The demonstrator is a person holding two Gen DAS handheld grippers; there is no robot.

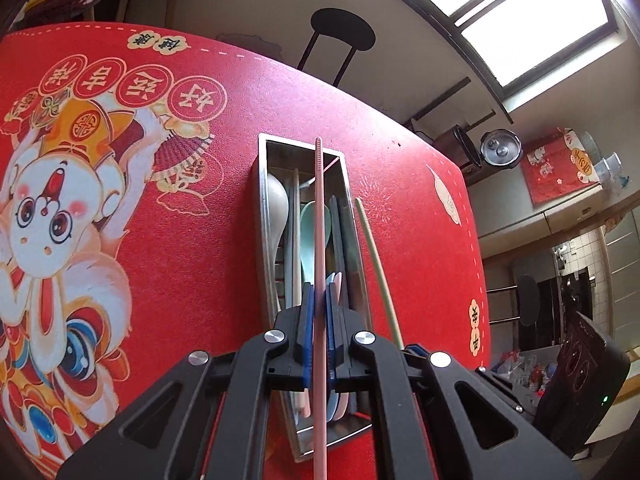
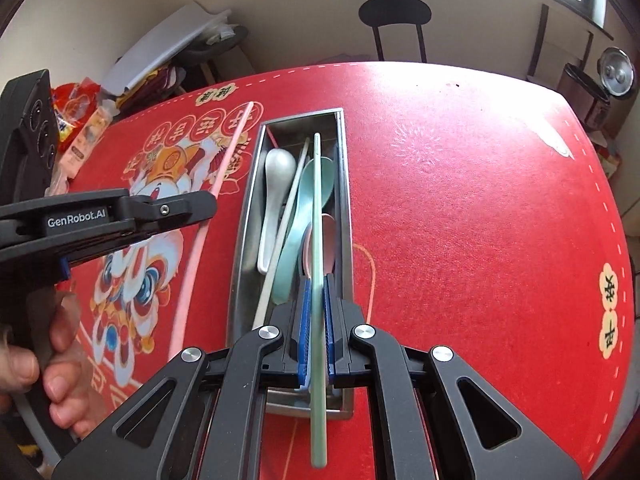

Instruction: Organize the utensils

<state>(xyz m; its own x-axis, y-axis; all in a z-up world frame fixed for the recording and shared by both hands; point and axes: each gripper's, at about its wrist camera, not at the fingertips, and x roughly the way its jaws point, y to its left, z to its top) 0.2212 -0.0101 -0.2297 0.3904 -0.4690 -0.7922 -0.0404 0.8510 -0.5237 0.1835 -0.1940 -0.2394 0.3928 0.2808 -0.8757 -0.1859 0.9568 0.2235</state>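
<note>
My left gripper point(image 1: 320, 300) is shut on a pink chopstick point(image 1: 320, 240), which points forward over a steel tray point(image 1: 262, 208). My right gripper point(image 2: 317, 292) is shut on a pale green chopstick point(image 2: 317, 220) above the same tray point(image 2: 246, 216). In the tray lie a white spoon point(image 2: 276, 176), a teal spoon point(image 2: 308, 200), a pink spoon point(image 2: 331, 240) and a white chopstick point(image 2: 284, 232). The right wrist view shows the left gripper point(image 2: 208, 204) to the left of the tray with the pink chopstick point(image 2: 224, 172), held by a hand point(image 2: 52, 360). The green chopstick point(image 1: 376, 264) appears just right of the tray.
The tray stands on a red mat point(image 2: 460, 200) with a cartoon lion print covering the round table. A black stool point(image 2: 394, 12) stands beyond the far edge. Snack packets point(image 2: 80, 112) lie off the table at left, and a pressure cooker point(image 2: 618, 74) stands at far right.
</note>
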